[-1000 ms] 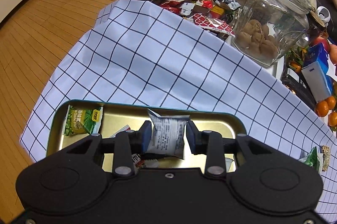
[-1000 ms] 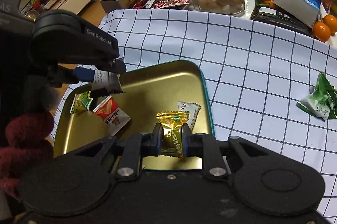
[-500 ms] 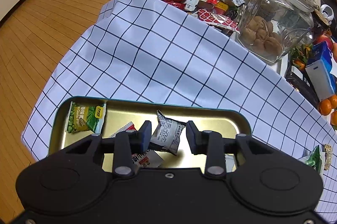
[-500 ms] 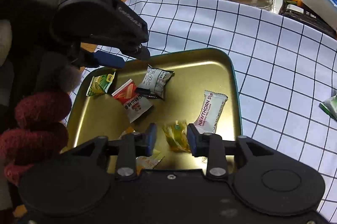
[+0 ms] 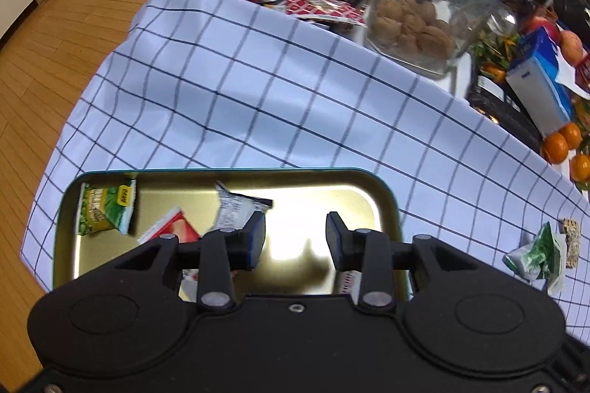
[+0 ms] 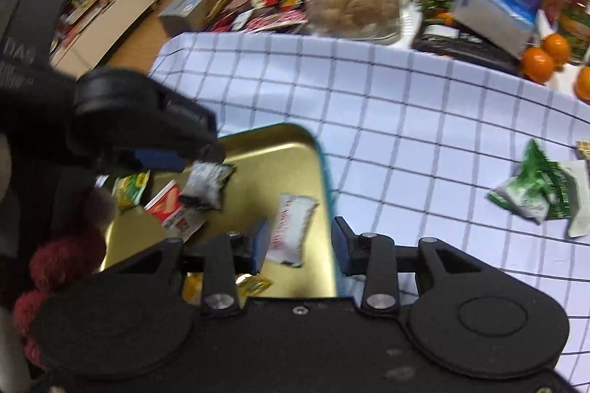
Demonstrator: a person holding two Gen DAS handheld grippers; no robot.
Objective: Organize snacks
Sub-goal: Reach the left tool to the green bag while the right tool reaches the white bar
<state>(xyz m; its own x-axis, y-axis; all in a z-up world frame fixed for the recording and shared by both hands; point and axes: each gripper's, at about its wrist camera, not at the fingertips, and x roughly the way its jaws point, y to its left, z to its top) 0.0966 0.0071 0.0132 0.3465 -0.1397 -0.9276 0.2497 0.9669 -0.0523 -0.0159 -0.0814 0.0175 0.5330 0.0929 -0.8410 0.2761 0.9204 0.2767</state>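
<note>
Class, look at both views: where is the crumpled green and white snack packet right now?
The crumpled green and white snack packet lies on the checked cloth, right of the gold metal tray in both views, outside it, beside a small brown bar.

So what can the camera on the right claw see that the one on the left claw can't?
Only the right view shows the left claw from outside, the dark red sleeve, the white bar wrapper and the gold candy in the tin.

Only the left view shows the wooden floor stretching alongside the checked cloth.

Both show the gold tin, the grey packet, the green packet, the walnut jar and loose green snacks on the cloth.
</note>
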